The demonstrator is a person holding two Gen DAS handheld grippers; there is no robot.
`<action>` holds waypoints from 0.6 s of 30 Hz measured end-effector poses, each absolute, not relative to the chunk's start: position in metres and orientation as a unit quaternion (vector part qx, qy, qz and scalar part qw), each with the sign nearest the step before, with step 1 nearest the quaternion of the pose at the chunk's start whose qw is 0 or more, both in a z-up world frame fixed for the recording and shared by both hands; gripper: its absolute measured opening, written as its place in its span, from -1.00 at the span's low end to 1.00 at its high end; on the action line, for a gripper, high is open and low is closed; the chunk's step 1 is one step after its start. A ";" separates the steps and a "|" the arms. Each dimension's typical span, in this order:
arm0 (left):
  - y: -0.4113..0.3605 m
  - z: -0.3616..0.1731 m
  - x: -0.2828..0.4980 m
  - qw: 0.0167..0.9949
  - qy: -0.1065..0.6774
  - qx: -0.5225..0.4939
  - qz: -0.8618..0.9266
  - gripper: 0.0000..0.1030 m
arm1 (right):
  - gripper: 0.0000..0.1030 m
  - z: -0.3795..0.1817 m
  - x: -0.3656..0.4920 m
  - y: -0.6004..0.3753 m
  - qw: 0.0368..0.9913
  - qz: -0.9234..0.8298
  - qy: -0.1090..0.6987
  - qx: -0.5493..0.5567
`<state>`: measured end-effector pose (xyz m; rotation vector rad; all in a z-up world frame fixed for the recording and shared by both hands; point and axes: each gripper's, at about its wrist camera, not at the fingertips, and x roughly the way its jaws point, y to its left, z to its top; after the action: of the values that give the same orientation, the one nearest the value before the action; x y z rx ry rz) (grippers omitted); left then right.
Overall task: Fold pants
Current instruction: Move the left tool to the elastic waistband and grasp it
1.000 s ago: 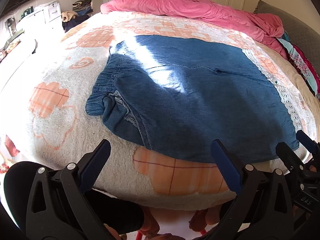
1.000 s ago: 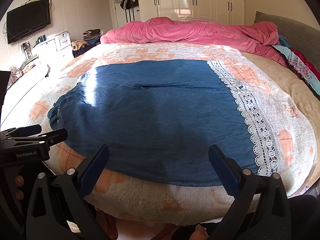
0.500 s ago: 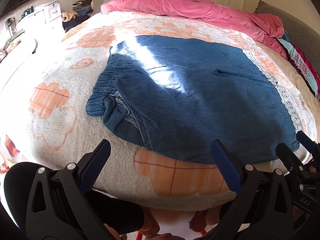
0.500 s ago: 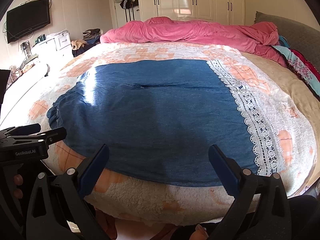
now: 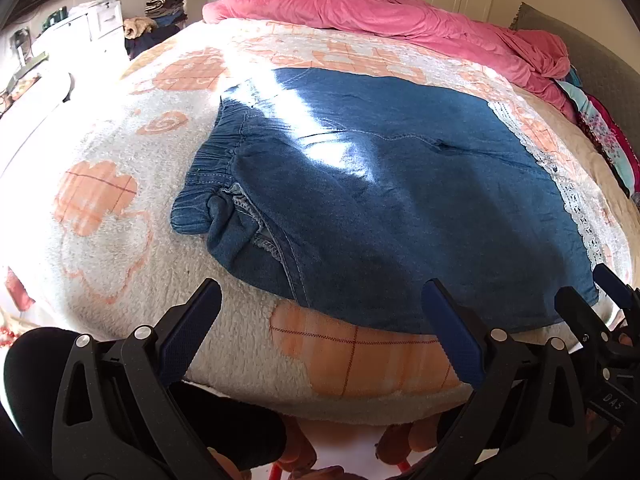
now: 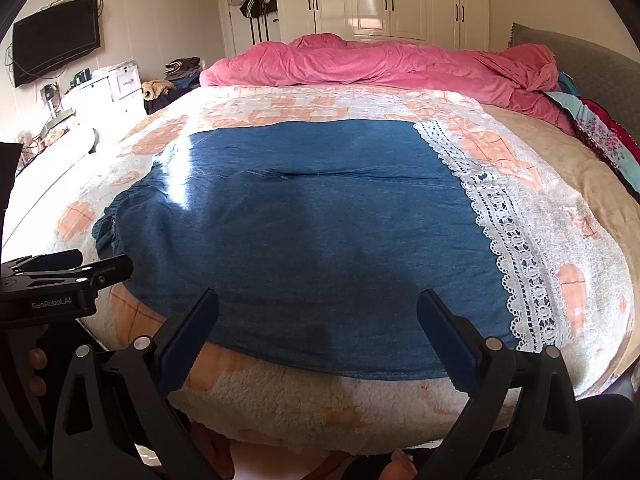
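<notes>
Blue denim pants [image 5: 400,200] lie spread flat on the bed, elastic waistband [image 5: 208,168] at the left, white lace hems [image 6: 504,240] at the right. In the right wrist view the pants [image 6: 320,240] fill the middle. My left gripper [image 5: 320,332] is open and empty, just short of the pants' near edge by the waistband. My right gripper [image 6: 318,332] is open and empty over the near edge, toward the hems. Each gripper shows at the edge of the other's view: the right [image 5: 600,304], the left [image 6: 72,276].
The bed has a fleecy white and orange blanket [image 5: 120,240]. A pink duvet [image 6: 380,64] is bunched along the far side. A grey headboard [image 6: 592,64] and colourful fabric are at the right. Drawers [image 6: 112,88], a TV [image 6: 56,52] and wardrobes stand beyond.
The views have barely shifted. Both grippers stay open at the near edge of the bed, and the pants have not moved.
</notes>
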<state>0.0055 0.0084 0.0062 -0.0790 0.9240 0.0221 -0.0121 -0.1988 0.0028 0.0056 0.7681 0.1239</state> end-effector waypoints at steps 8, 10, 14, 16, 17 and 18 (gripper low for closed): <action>0.018 0.006 0.016 0.891 0.451 -0.051 0.007 0.82 | 0.92 0.006 0.003 -0.200 0.921 0.069 0.383 0.007; 0.020 0.007 0.021 0.891 0.451 -0.054 0.001 0.82 | 0.92 0.011 0.008 -0.200 0.921 0.073 0.382 0.004; 0.023 0.009 0.031 0.891 0.450 -0.056 -0.004 0.82 | 0.92 0.021 0.022 -0.195 0.922 0.083 0.378 -0.011; 0.024 0.010 0.036 0.892 0.449 -0.054 -0.003 0.82 | 0.92 0.025 0.034 -0.191 0.919 0.093 0.383 -0.011; 0.026 0.011 0.039 0.891 0.450 -0.054 -0.004 0.82 | 0.92 0.026 0.039 -0.190 0.917 0.098 0.386 -0.009; 0.028 0.012 0.044 0.891 0.450 -0.055 -0.003 0.82 | 0.92 0.028 0.047 -0.188 0.916 0.101 0.389 -0.004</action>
<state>0.0437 0.0278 0.0125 -0.1137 0.9347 -0.0071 0.0469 -0.1882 0.0282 -0.0091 0.8012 0.2074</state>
